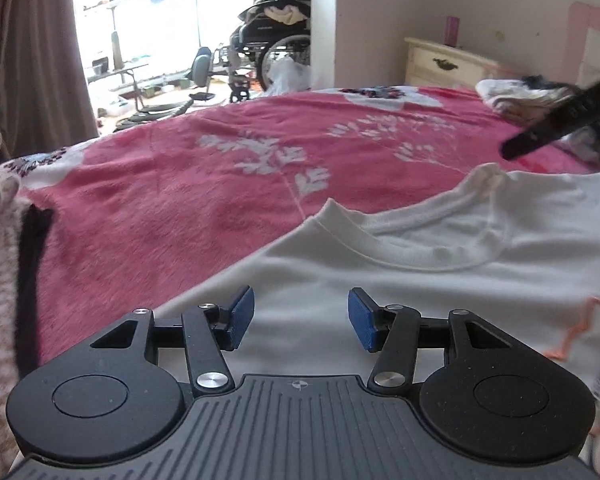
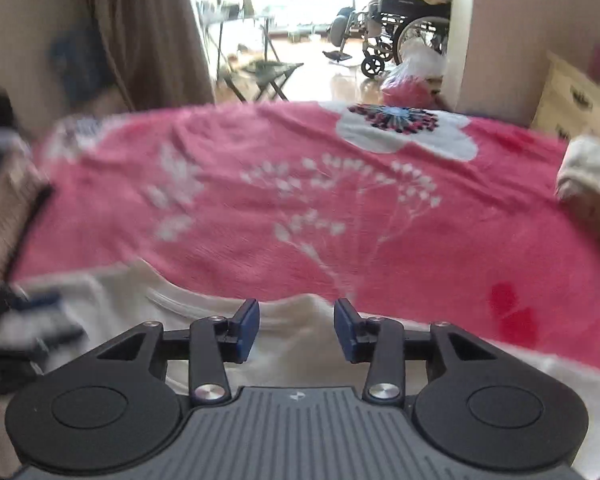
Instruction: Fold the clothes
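A white T-shirt (image 1: 440, 280) with a ribbed round collar lies flat on a pink flowered blanket (image 1: 172, 200). My left gripper (image 1: 301, 318) is open and empty, low over the shirt's chest below the collar. In the right wrist view the same shirt (image 2: 292, 328) lies under my right gripper (image 2: 297, 330), which is open and empty near the shirt's top edge. The blanket (image 2: 300, 208) spreads beyond. A dark blurred shape, seemingly the right gripper (image 1: 556, 128), crosses the upper right of the left wrist view.
A knitted cream garment with a black strip (image 1: 8, 280) lies at the bed's left. Crumpled clothes (image 1: 516, 98) sit at the far right. A cream nightstand (image 1: 448, 62) stands by the wall. A wheelchair (image 2: 404, 36) stands beyond the bed.
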### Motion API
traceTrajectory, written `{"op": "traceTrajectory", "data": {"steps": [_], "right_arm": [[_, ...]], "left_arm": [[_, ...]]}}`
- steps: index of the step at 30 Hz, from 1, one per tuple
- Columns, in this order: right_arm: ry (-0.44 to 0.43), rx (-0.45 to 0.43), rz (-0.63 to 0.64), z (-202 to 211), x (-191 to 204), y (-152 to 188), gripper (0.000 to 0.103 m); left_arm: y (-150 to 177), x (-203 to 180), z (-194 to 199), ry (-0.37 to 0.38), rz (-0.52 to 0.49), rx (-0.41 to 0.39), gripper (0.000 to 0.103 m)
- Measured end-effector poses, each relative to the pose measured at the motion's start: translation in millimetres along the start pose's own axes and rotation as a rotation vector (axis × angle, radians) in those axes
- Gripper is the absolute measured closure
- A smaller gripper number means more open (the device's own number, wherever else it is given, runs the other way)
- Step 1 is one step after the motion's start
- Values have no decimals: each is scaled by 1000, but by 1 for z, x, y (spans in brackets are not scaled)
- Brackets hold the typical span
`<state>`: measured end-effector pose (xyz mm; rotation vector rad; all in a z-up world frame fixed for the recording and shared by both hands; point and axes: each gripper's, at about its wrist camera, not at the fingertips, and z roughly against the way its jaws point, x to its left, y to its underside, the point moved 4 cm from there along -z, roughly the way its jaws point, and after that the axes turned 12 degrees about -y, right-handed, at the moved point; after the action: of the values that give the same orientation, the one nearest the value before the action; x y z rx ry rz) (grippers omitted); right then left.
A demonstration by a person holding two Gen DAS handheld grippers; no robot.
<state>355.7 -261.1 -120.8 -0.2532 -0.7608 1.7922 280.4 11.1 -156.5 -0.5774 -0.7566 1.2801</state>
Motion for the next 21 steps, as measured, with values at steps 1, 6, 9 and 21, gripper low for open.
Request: {"op": "traceTrajectory", "data": {"steps": [1, 6, 9, 21], "right_arm": [[14, 21, 12, -8, -1, 0, 58], [107, 122, 73, -46, -9, 2, 83], [148, 113, 91, -54, -9, 3, 96], [51, -126, -295, -55, -54, 4, 81]], "left_arm": [[0, -2, -5, -17, -3, 2, 51], [6, -2, -12, -54, 21, -7, 50], [8, -3, -9, -83, 22, -34, 49], [7, 2, -19, -200, 60, -49, 48]]}}
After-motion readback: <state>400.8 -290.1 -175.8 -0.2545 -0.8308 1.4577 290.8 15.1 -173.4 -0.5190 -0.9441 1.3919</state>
